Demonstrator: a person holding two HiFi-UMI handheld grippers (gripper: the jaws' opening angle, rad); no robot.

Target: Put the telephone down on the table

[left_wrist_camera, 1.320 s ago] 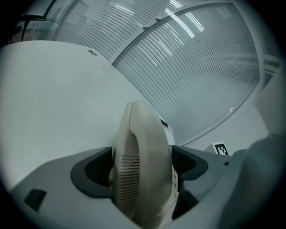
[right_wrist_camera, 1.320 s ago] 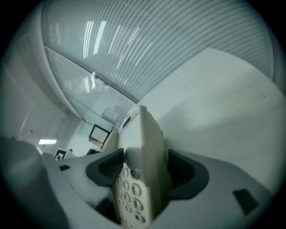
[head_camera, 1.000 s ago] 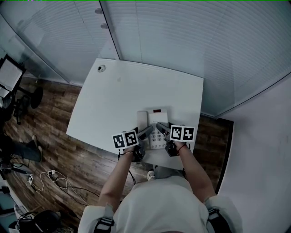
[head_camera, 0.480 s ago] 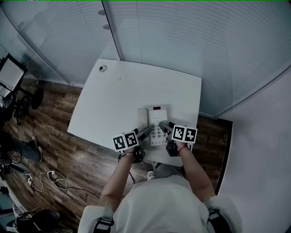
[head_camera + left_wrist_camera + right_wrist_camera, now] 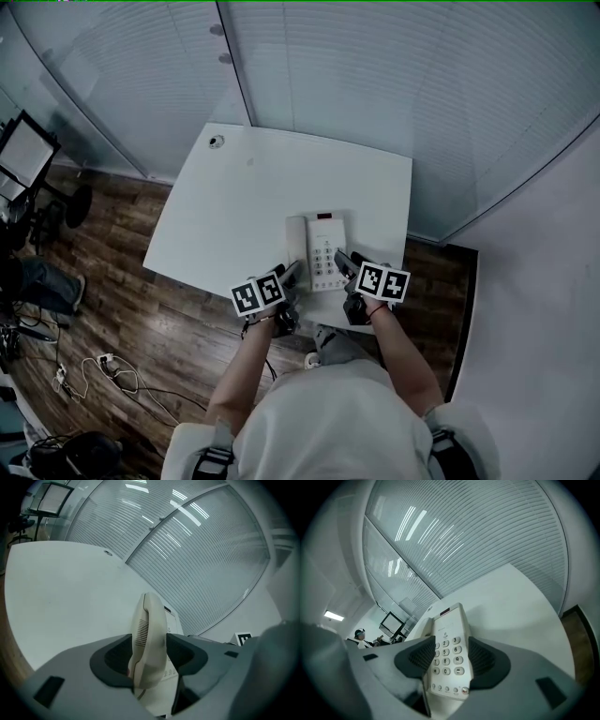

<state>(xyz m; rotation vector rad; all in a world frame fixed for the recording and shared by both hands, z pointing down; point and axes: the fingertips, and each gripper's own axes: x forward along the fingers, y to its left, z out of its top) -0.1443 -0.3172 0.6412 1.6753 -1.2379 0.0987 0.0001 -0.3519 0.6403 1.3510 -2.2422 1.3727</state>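
The white telephone lies flat on the white table near its front edge, handset in the cradle on its left. My left gripper sits at the handset's near end; in the left gripper view the handset stands between the closing jaws, and I see no pad pressing on it. My right gripper is at the phone's near right corner. In the right gripper view the keypad shows between its closing jaws, pads beside it.
Glass walls with blinds curve round the table's far side. A round cable hole marks the far left corner. Wooden floor with cables lies to the left, and a screen on a stand beyond.
Both grippers have drawn back toward me from the phone's sides to its near end, and their jaws have narrowed. The phone stays flat on the table.
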